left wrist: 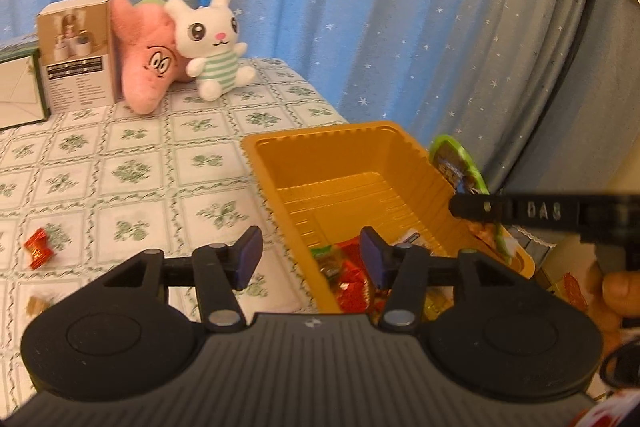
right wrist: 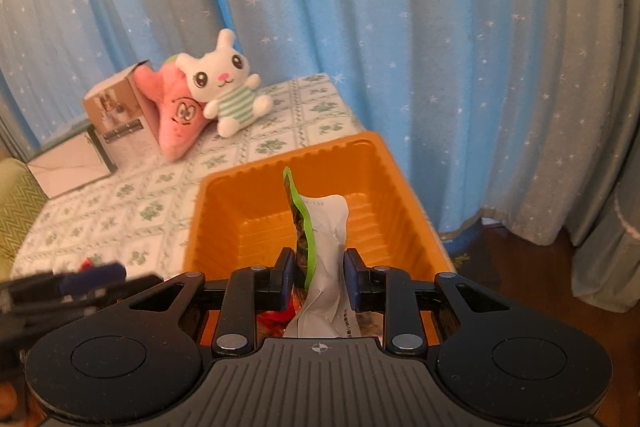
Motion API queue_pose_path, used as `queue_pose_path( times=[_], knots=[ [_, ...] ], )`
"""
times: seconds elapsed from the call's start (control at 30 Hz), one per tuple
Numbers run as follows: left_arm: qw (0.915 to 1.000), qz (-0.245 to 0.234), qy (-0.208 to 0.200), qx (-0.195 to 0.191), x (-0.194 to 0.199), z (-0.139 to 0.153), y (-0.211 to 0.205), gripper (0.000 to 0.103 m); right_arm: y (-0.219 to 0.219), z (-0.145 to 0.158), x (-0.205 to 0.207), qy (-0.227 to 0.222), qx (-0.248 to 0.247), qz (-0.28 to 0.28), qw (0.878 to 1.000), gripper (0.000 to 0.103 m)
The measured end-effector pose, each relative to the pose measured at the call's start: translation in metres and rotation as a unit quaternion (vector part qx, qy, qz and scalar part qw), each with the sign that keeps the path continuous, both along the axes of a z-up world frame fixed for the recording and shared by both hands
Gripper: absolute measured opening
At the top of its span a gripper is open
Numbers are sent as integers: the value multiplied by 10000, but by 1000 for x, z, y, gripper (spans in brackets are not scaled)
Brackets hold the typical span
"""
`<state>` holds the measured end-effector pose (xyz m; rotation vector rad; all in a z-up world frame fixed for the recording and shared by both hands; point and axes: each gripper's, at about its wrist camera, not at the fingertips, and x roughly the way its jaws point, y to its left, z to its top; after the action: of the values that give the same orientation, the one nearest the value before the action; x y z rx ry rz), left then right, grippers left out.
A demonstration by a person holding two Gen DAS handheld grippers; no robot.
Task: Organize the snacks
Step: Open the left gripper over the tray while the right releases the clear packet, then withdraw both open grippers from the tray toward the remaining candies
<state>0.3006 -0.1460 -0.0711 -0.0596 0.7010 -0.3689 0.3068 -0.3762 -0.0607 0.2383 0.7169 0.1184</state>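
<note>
right claw (right wrist: 318, 277) clamps snack packet (right wrist: 326, 247) | over orange tray (right wrist: 224, 195)

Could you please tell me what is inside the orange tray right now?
Red-wrapped snacks and a green one lie at the near end of the orange tray; its far end is bare. The left claw covers whatever else lies nearest the camera.

The tablecloth (left wrist: 120, 155) is white, checked with green leaf sprigs. On it stands an orange-gold ribbed plastic tray (left wrist: 336, 167) holding red and green wrapped snacks (left wrist: 352, 287). A red foil candy (left wrist: 39, 248) lies near the left edge. At the far edge sit a pink plush (left wrist: 146, 63) and a white rabbit plush (left wrist: 214, 43) in green-and-white stripes. The curtain (left wrist: 360, 7) is blue with white stars.
</note>
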Motion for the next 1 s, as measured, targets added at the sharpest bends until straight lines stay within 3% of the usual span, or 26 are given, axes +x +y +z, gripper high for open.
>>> queue_pose_path(
  times=[0.17,0.3,0.57,1.0],
  knots=[
    [9999,165,-22,7,-14,1,16,58,-1,6,1,-147,268,-73,9995,29],
    [9997,241,-63,-3,-28,6,26,63,-4,14,-11,-136,326,-209,9992,39],
    [9993,352,-82,-38,-71,23,43,63,7,36,-56,-123,209,-270,9993,40],
    [9974,709,-74,-114,-147,47,91,63,70,57,-135,-120,-171,-11,9998,42]
  ],
)
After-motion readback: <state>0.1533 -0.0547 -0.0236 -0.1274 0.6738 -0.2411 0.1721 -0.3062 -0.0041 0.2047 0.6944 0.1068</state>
